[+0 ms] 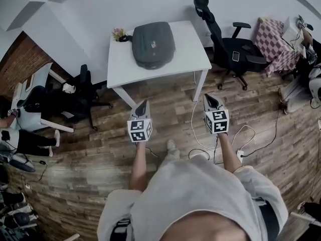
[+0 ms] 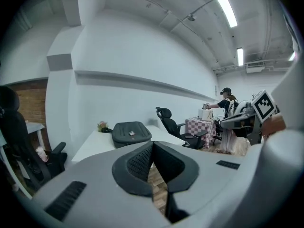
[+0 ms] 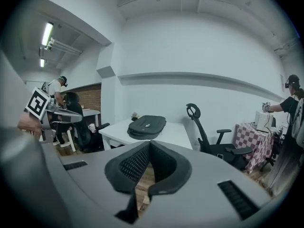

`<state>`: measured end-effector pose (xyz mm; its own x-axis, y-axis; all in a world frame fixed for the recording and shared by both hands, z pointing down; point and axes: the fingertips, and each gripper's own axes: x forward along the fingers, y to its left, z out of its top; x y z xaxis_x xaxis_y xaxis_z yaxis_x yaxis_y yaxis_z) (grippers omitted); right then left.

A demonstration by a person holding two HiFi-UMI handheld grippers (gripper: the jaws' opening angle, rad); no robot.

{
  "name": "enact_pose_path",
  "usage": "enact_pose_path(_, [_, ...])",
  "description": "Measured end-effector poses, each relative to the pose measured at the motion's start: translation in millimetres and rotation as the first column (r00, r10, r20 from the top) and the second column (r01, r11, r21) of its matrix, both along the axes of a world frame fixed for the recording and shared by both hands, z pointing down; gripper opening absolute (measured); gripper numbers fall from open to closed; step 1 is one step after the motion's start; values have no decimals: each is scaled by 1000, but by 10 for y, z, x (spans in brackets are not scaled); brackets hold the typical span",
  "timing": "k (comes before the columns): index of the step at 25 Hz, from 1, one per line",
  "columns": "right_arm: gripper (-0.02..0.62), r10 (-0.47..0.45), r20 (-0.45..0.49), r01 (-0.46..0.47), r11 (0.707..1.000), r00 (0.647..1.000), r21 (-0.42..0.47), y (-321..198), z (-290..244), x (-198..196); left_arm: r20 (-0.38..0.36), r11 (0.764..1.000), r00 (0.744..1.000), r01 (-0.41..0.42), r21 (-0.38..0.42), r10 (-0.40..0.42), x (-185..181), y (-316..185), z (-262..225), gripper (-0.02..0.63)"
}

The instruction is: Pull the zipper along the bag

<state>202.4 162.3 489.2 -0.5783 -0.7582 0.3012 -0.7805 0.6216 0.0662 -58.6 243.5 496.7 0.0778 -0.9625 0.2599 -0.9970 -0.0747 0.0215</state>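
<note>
1. While the person is standing on the wooden floor (image 1: 100, 154), well apart from the white table (image 1: 190, 51), both grippers are pointing toward it, held out side by side in the air.
2. The left gripper (image 1: 142, 105) is holding its jaws pressed together. In the left gripper view its dark pads (image 2: 137, 165) are meeting at the tips, and nothing is sitting between them.
3. The right gripper (image 1: 208, 99) is doing the same. In the right gripper view its pads (image 3: 135, 164) are closing tip to tip on nothing but air.
4. The grey bag (image 1: 153, 44) is lying flat on the table, toward the left half of the top and close to the wall. Neither gripper is touching it.
5. The bag's zipper is showing too small in every view to tell where its pull is sitting.
6. A small bunch of flowers (image 1: 119, 33) is resting just beside the bag at the table's far left corner.
7. A black office chair (image 1: 228, 46) is standing to the right of the table. A stand draped in checked cloth (image 1: 273, 39) is standing beyond it.
</note>
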Motion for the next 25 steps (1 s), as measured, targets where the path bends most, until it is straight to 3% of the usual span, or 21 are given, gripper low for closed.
enact_pose_path(10, [14,62,-24,-62,998,998,4,-899,-46,-586,5,997,997,-81,9,81,-624,-1170,-71,26])
enact_pose_path(25, [14,100,-28,-102,993,995,-66,-1750,314,-866,6,986,988,-156,-56,157,-816,-2182,240,26])
